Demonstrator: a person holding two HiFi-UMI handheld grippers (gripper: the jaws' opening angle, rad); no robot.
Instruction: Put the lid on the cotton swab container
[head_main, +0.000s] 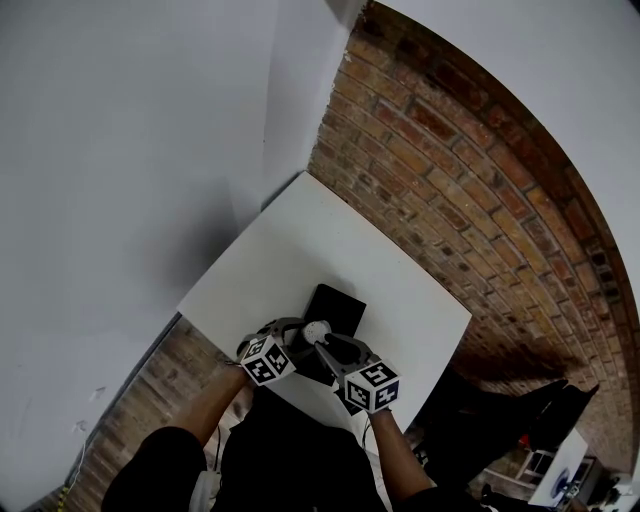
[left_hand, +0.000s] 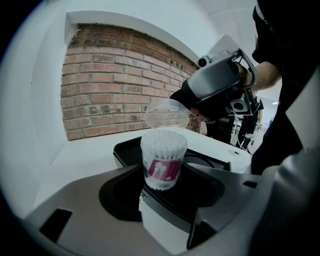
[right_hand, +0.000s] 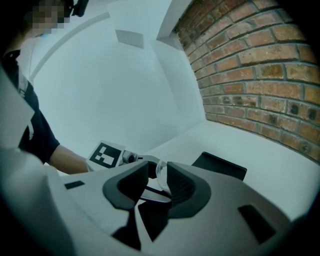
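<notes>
Your left gripper comes in low from the bottom of the left gripper view. Its 2 jaws stand wide, 1 on each side of the swab container, and the pads look pressed to its sides. The container is upright and open, its white swab tips showing at the top. It sits over the near edge of the black tray, which lies on the white table. Your right gripper reaches in from the upper right of that view, angled down and to the left. It is clamped on the right rim of the clear lid. In the right gripper view the 2 pads sit close together, with the lid's thin edge pinched between them. The lid hangs tilted just above the swabs, centred roughly over the container's mouth. I cannot tell whether it touches them. In the head view both grippers meet near the bottom centre of the frame, over the near end of the tray. Their marker cubes face up, the left one slightly higher in the frame. Your bare forearms run up from the lower edge, the left from the lower left and the right from the lower right, converging on the container. A brick wall fills the background behind the table.
</notes>
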